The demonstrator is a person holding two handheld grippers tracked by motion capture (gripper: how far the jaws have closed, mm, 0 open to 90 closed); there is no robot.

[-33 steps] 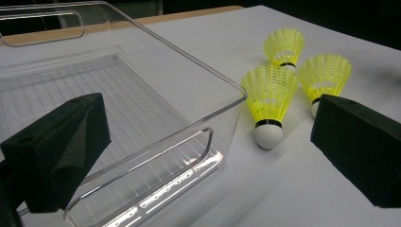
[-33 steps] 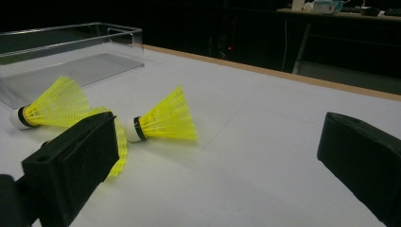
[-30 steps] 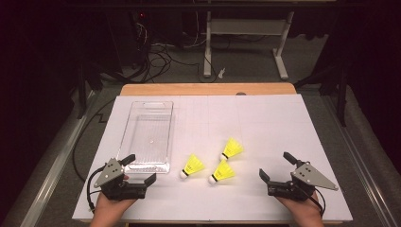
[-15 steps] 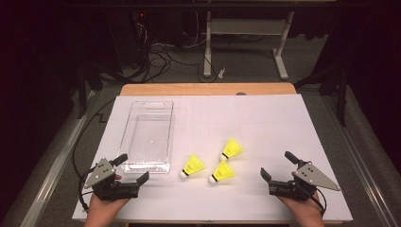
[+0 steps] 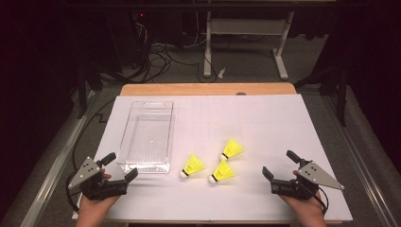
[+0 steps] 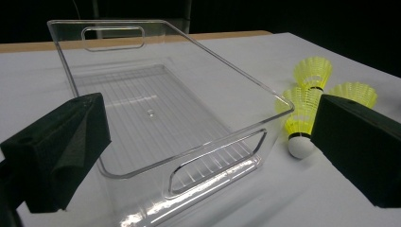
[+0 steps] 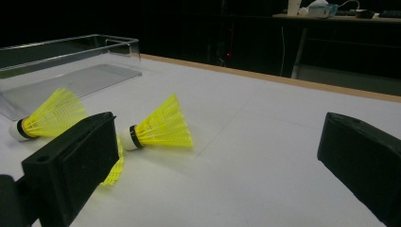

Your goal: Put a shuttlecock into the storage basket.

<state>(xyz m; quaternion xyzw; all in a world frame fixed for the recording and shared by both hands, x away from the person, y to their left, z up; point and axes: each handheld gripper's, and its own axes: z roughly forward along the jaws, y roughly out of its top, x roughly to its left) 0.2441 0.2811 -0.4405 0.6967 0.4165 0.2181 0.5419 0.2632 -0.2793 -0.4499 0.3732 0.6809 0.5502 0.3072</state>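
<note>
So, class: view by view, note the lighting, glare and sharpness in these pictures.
High view: bright white table, dark surroundings, the three shuttlecocks slightly soft. Left gripper view: glare streaks on the clear bin; near jaws blurred. Right gripper view: black background, a shuttlecock sharp, jaws out of focus.

No readable text, labels or numbers anywhere.

Table (image 5: 265, 118): white top, wooden strip (image 5: 208, 89) along far edge. Floor beyond: tangle of cables (image 5: 156, 52), dark. White metal desk frame (image 5: 246, 28), two legs, standing behind the cables.
</note>
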